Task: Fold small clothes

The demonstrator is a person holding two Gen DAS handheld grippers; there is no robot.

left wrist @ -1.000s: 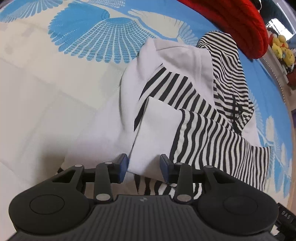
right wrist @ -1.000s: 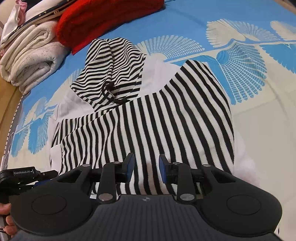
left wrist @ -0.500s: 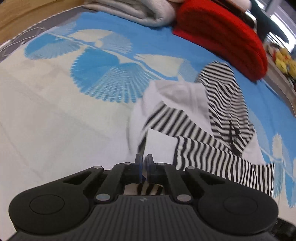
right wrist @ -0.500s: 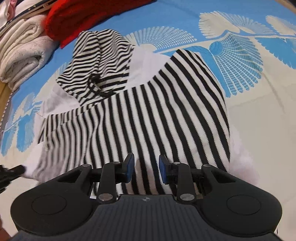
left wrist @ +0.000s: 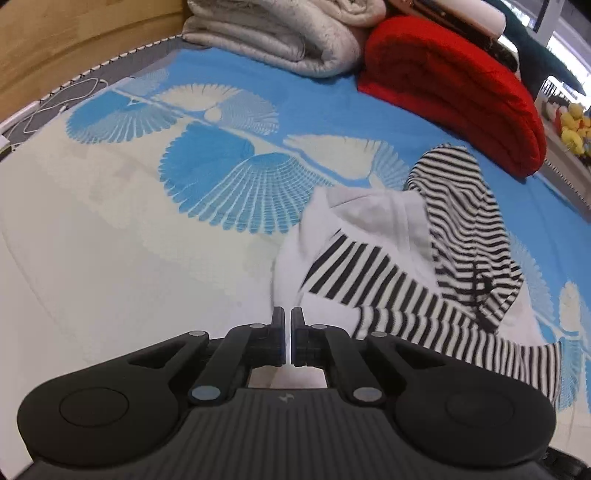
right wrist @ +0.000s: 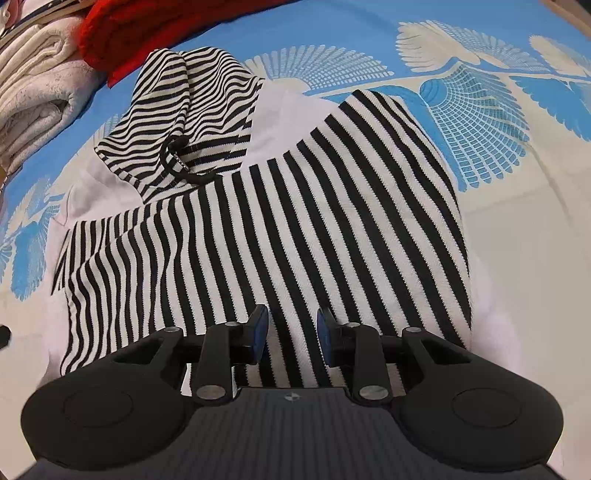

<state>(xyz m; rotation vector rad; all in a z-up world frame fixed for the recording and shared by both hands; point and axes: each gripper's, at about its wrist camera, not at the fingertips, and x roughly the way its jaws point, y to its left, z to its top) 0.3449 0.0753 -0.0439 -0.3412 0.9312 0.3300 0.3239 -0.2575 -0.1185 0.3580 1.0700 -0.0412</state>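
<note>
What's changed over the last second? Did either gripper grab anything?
The left gripper went from open around the hoodie's white cuff to shut, then drew back; whether it still pinches cloth can't be told. The striped sleeve now lies stretched across the white body. The right gripper stayed open over the striped panel, only edging closer. The red blanket and folded towels have not moved.

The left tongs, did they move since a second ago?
Yes. The left tongs snapped shut and pulled back from the striped hoodie; the grey folded blanket and red blanket now show beyond it.
</note>
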